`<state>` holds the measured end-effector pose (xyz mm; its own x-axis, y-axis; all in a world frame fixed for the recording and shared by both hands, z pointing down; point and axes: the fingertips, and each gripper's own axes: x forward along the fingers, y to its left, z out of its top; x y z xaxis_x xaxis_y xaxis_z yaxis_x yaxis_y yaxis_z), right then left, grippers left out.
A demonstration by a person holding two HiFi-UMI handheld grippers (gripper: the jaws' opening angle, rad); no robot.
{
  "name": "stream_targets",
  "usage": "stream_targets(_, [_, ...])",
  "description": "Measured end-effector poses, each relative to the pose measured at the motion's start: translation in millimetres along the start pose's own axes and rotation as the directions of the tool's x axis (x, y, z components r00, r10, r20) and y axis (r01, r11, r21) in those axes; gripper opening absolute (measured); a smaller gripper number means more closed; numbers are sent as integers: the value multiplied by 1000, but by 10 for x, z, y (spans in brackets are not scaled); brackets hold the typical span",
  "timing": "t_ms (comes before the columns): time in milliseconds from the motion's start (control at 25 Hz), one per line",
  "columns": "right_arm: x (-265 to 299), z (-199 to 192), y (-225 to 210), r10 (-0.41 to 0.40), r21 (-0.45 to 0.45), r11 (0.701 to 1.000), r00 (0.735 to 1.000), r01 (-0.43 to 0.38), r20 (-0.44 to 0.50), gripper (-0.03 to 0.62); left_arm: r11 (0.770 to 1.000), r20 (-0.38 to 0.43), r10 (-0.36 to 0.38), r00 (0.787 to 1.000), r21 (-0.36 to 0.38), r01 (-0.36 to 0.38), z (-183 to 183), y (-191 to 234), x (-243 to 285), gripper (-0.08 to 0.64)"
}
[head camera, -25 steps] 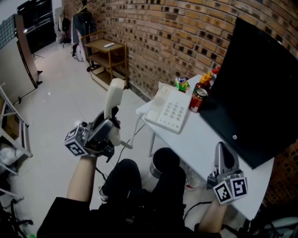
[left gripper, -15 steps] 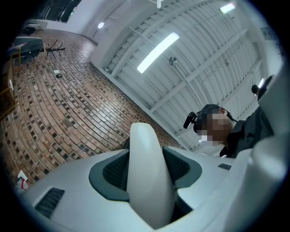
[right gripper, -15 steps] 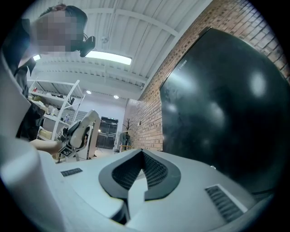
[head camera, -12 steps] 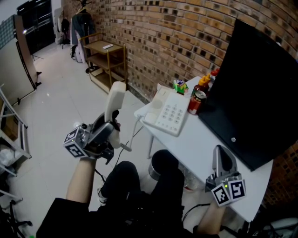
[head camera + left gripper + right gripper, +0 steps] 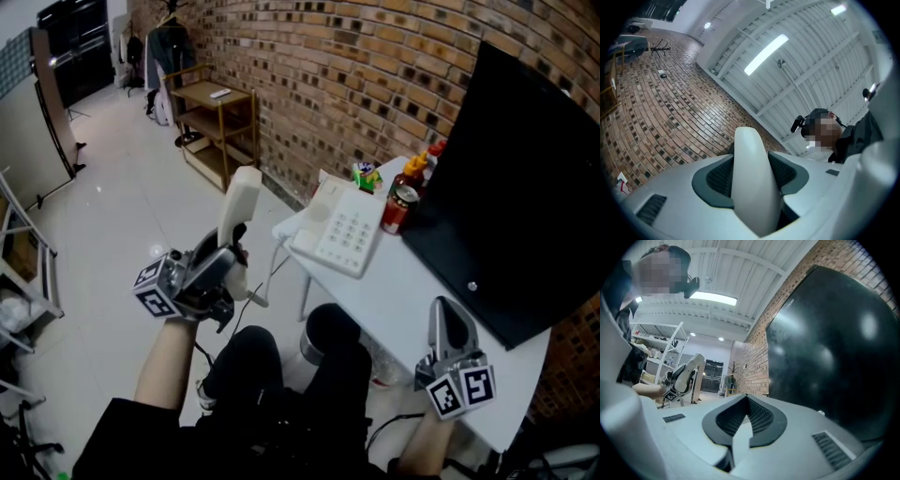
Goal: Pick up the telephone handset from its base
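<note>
Handset (image 5: 236, 211) upright, off the telephone base (image 5: 342, 230) and out past the desk's (image 5: 412, 300) left edge, pinched between the wide-set pads of the left hand-held gripper (image 5: 228, 251). Best carried slowly, without tilting or squeezing harder. Mind the thin cord (image 5: 275, 258), so the base is not dragged off the left corner. Right hand-held gripper (image 5: 446, 309) closed on nothing, near the desk's near edge.

Counted: one black screen (image 5: 525, 187), one desk, one base, one handset, two hand-held grippers, two bottles (image 5: 412, 172), one can (image 5: 400, 208).
</note>
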<state>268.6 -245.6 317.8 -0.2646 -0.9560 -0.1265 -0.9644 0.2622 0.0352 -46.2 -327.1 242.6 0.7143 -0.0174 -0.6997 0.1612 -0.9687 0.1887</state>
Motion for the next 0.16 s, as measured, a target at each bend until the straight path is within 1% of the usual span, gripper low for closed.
stream_targets(160, [-7,4,-8,-4,-6,1000,1000,4,-9,5,1000,-19,17,1000,18,-17,-9,9,10,229])
